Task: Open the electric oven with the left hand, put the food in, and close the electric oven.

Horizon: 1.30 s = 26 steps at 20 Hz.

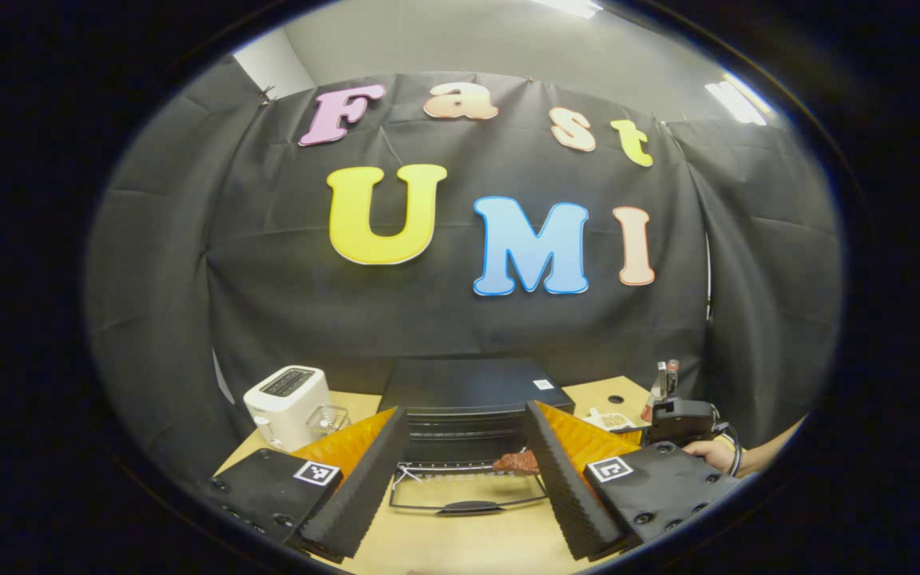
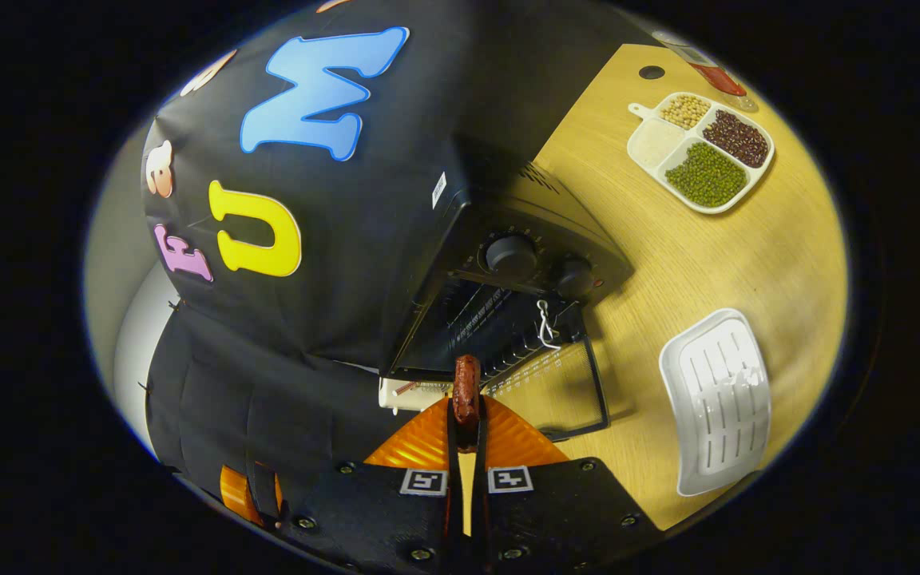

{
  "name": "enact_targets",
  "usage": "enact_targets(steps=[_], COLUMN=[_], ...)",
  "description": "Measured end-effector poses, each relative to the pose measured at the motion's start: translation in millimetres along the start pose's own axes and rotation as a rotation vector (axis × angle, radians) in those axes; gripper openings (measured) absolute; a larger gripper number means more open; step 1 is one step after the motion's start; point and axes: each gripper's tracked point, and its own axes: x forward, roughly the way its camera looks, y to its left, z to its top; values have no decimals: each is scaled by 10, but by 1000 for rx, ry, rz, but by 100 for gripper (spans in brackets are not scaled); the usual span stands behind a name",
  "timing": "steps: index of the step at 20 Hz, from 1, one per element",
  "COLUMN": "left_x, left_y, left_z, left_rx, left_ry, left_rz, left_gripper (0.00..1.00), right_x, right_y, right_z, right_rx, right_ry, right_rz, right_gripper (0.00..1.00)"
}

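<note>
Left gripper: fingers spread wide apart, gripping nothing; held back from the oven, above the wooden table; open door seen between the fingers
Toaster: white, at far left of left gripper view, on the table beside the oven; small wire rack just to its right
Electric oven: black, centre of left gripper view, against the booth wall; door folded down flat toward the camera, handle at the near edge; wire shelf visible in the cavity
Food: reddish-brown piece at the mouth of the oven, over the right part of the open door; whether it touches the shelf, cannot tell
Right gripper: fingers closed tight on the food, gap between them narrow; in left gripper view seen farther off at right, with the holding hand behind it
Food, right gripper view: pinched at its near end, far end pointing into the oven opening; above the lowered door
Oven, right gripper view: tilted in frame; two round knobs on the control panel beside the cavity
White ridged tray: on the table right of the oven door, apart from it
Divided dish: far right on the table, compartments with beans and grains of different colours
</note>
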Motion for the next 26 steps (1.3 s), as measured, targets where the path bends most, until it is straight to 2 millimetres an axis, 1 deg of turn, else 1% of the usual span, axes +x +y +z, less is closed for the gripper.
enact_targets(steps=[1,2,3,5,8,9,11,13,14,15,17,18,19,20,21,22,23,24,25,26], left_x=[-13,-25,-49,-78,-123,-151,-201,-239,-255,-254,-305,-314,-289,-284,-254,-227,-216,-207,-194,-197], left_y=[75,152,224,338,520,566,672,783,824,851,909,928,939,953,959,953,940,925,923,913], left_z=[-22,0,4,-7,-41,-66,-83,-59,-64,-100,-151,-167,-189,-185,-220,-236,-248,-244,-245,-243], left_rx=[-2,-2,-3,-3,-1,-4,-6,2,2,1,-1,-6,-11,-16,-23,-29,-37,-45,-53,-58], left_ry=[5,4,5,8,24,29,42,40,44,49,62,64,64,65,69,71,71,70,69,68], left_rz=[8,15,20,26,36,39,47,59,62,63,65,64,63,61,60,57,55,52,49,46], left_gripper=[96,97,94,99,99,97,97,96,97,99,99,97,96,94,94,96,94,94,94,94], right_x=[91,176,256,412,675,713,809,911,962,1005,1066,1095,1061,1103,1109,1117,1095,1047,1026,985], right_y=[11,27,53,71,55,49,30,-5,-39,-67,-137,-120,-140,-233,-226,-236,-257,-260,-220,-226], right_z=[10,23,38,67,93,121,203,316,345,377,430,413,397,355,302,255,218,205,202,183], right_rx=[13,34,58,106,178,197,235,295,323,346,373,382,378,376,378,375,359,341,326,298], right_ry=[-22,-45,-71,-121,-182,-212,-280,-348,-368,-394,-434,-439,-439,-417,-400,-372,-354,-343,-342,-334], right_rz=[-8,-12,-11,-14,-17,-20,-23,-31,-42,-52,-77,-81,-96,-146,-152,-163,-182,-193,-202,-230], right_gripper=[5,5,5,5,4,4,4,4,4,5,5,6,10,12,17,18,28,31,54,53])
